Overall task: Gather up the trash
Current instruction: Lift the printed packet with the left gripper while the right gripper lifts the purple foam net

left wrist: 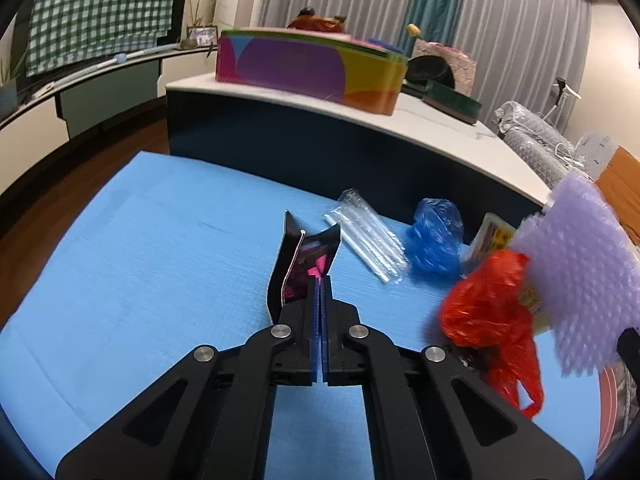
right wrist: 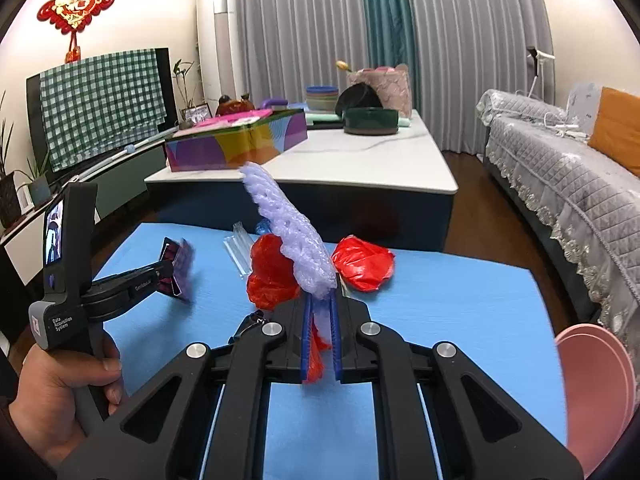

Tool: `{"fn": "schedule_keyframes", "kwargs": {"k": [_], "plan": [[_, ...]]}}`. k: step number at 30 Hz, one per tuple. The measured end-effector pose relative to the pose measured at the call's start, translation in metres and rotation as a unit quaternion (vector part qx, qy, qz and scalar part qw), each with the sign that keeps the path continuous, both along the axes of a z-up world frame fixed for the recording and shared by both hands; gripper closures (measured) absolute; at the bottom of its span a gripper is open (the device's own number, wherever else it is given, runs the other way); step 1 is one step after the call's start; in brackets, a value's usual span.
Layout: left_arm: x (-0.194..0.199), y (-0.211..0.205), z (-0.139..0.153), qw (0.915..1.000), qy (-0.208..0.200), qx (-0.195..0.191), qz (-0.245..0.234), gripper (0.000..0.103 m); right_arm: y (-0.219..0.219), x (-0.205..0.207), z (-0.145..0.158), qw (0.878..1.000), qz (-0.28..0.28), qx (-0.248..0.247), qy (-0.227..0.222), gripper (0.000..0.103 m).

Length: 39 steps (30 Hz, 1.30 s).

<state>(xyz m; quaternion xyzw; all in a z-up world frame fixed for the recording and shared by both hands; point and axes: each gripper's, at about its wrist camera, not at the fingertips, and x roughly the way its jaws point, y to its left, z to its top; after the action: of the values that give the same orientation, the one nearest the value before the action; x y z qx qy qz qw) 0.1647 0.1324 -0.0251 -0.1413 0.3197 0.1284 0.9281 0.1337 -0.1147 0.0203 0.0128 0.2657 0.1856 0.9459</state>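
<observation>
Left gripper (left wrist: 320,278) pinches a dark foil wrapper (left wrist: 298,264) above the blue mat (left wrist: 160,240); right gripper (right wrist: 320,300) clamps purple foam netting (right wrist: 288,216) and red plastic (right wrist: 272,268) over it.

Two red plastic bags (right wrist: 362,263), one blue plastic bag (left wrist: 436,236), one purple foam net (right wrist: 292,232), one dark wrapper (left wrist: 304,260), one clear straw packet (left wrist: 368,236), one yellow packet (left wrist: 490,240).

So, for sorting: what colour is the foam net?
Pale purple foam net, clearest in the right wrist view.
</observation>
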Motion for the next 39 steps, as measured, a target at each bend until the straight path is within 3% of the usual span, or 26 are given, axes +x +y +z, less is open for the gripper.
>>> {"fn": "schedule_keyframes", "kwargs": {"k": [6,11,13,14,15,17,26,28,29,30,33,39], "plan": [[-0.019,-0.011,0.014,0.9995,-0.013,0.023,-0.016,0.103,-0.017,-0.018,0.013,1.000,-0.018,0.010,-0.003,0.094],[-0.033,0.000,0.020,0.9997,-0.018,0.015,-0.007,0.103,-0.030,-0.030,0.022,0.999,-0.028,0.018,-0.008,0.094],[-0.036,0.010,0.019,0.9997,-0.023,-0.007,-0.002,0.098,-0.035,-0.034,0.025,0.999,-0.032,0.021,-0.011,0.094],[-0.035,0.013,0.016,0.9997,-0.019,-0.014,-0.001,0.081,-0.037,-0.036,0.026,0.999,-0.033,0.022,-0.011,0.094],[-0.033,0.015,0.011,0.9998,-0.010,-0.017,0.001,0.055,-0.040,-0.037,0.027,0.999,-0.036,0.025,-0.010,0.094],[-0.027,0.013,0.003,0.9999,0.004,-0.015,-0.004,0.044,-0.042,-0.038,0.028,0.999,-0.038,0.026,-0.010,0.094],[0.000,-0.010,-0.022,0.9971,0.059,0.042,-0.024,0.045,-0.054,-0.039,0.030,0.998,-0.051,0.018,-0.012,0.094],[0.005,-0.012,-0.026,0.9951,0.076,0.060,-0.020,0.058,-0.057,-0.040,0.030,0.998,-0.056,0.016,-0.013,0.094],[0.005,-0.012,-0.028,0.9946,0.081,0.062,-0.019,0.070,-0.060,-0.041,0.031,0.998,-0.058,0.016,-0.013,0.094],[0.003,-0.011,-0.028,0.9946,0.081,0.063,-0.017,0.070,-0.063,-0.041,0.031,0.998,-0.062,0.017,-0.013,0.094],[-0.003,-0.014,-0.020,0.9953,0.068,0.066,-0.018,0.084,-0.070,-0.043,0.032,0.997,-0.069,0.023,-0.011,0.094],[-0.017,-0.027,-0.003,0.9958,0.044,0.071,-0.037,0.092,-0.081,-0.052,0.032,0.996,-0.081,0.025,-0.009,0.094]]}}
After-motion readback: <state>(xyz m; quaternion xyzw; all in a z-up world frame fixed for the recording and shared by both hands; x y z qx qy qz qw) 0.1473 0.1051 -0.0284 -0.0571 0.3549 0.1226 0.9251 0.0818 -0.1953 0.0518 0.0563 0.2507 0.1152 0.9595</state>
